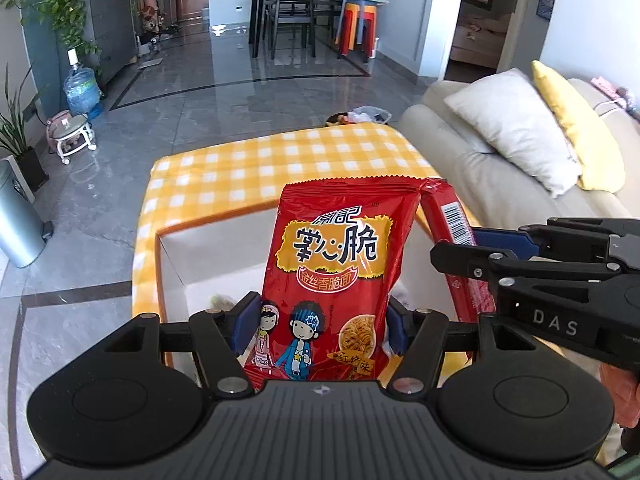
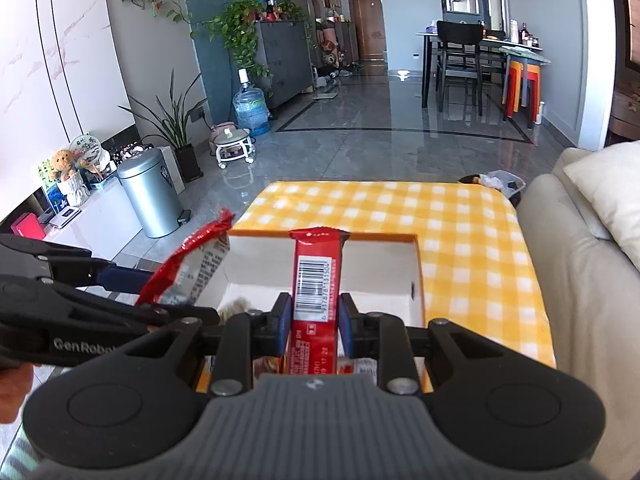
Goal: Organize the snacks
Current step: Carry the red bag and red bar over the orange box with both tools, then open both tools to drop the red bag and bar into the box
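My left gripper (image 1: 320,326) is shut on a red noodle-snack bag (image 1: 332,268) with cartoon figures, held upright over a white box (image 1: 224,244) with an orange rim. My right gripper (image 2: 314,320) is shut on a narrow red snack bar (image 2: 316,280) with a barcode, held upright above the same box (image 2: 384,268). In the left wrist view the right gripper (image 1: 460,254) and its bar (image 1: 452,220) are just right of the bag. In the right wrist view the left gripper (image 2: 132,280) and its bag (image 2: 192,264) are at the left. Other snacks lie in the box, mostly hidden.
The box sits on a table with a yellow checked cloth (image 1: 280,160), also in the right wrist view (image 2: 460,232). A beige sofa (image 1: 500,168) with white and yellow cushions stands at the right. A metal bin (image 2: 150,196) and grey tiled floor are at the left.
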`<state>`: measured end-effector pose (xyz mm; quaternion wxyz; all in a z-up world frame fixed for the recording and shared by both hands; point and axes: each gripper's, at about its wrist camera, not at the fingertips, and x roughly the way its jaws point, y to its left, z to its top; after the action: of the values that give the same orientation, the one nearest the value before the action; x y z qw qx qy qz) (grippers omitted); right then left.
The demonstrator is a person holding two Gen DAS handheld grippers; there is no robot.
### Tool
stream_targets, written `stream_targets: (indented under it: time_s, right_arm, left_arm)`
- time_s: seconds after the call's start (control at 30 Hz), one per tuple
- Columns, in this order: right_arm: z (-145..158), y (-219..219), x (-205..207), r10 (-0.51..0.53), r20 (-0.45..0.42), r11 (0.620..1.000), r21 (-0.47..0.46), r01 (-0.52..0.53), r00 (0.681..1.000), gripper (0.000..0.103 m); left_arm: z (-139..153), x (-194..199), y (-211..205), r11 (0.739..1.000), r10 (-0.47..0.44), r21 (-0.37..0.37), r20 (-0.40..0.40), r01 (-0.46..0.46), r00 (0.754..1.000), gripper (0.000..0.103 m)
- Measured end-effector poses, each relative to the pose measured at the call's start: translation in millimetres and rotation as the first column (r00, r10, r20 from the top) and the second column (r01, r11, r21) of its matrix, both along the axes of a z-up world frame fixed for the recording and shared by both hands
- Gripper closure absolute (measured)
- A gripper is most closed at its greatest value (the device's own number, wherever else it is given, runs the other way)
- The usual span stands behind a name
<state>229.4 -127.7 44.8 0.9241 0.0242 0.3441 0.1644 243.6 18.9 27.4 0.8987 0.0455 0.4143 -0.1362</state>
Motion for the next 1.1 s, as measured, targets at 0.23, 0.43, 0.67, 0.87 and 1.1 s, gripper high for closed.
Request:
stream_targets:
  time_s: [0.23, 0.43, 0.67, 0.87, 1.1]
  right_arm:
    - [-27, 26, 52, 0.062, -0.052, 0.991, -0.115, -0.068, 0.997, 0.082]
    - [-65, 35, 83, 0.088, -0.136, 0.976, -0.184, -0.113, 0.987, 0.082]
    - [-100, 49, 105, 0.097, -0.19, 0.934, -0.321, -0.155, 0.977, 0.082]
    - [-119, 57, 112, 0.107, -0.218, 0.891, -0.411, -0.191, 0.97, 0.082]
    - [-130, 57, 112, 0.11, -0.254, 0.872, -0.44, -0.217, 0.961, 0.081]
  left_arm:
    - [-32, 42, -2, 0.997, 0.014, 0.078, -0.086, -0.007, 0.996, 0.032]
    - [-67, 66, 1, 0.992, 0.03, 0.13, -0.184, -0.006, 0.983, 0.032]
    - [-91, 83, -4, 0.98, 0.04, 0.199, -0.25, 0.011, 0.967, 0.033]
    - [-99, 91, -10, 0.978, 0.039, 0.209, -0.278, 0.021, 0.96, 0.038]
    - [-98, 90, -9, 0.983, 0.029, 0.184, -0.282, 0.025, 0.959, 0.032]
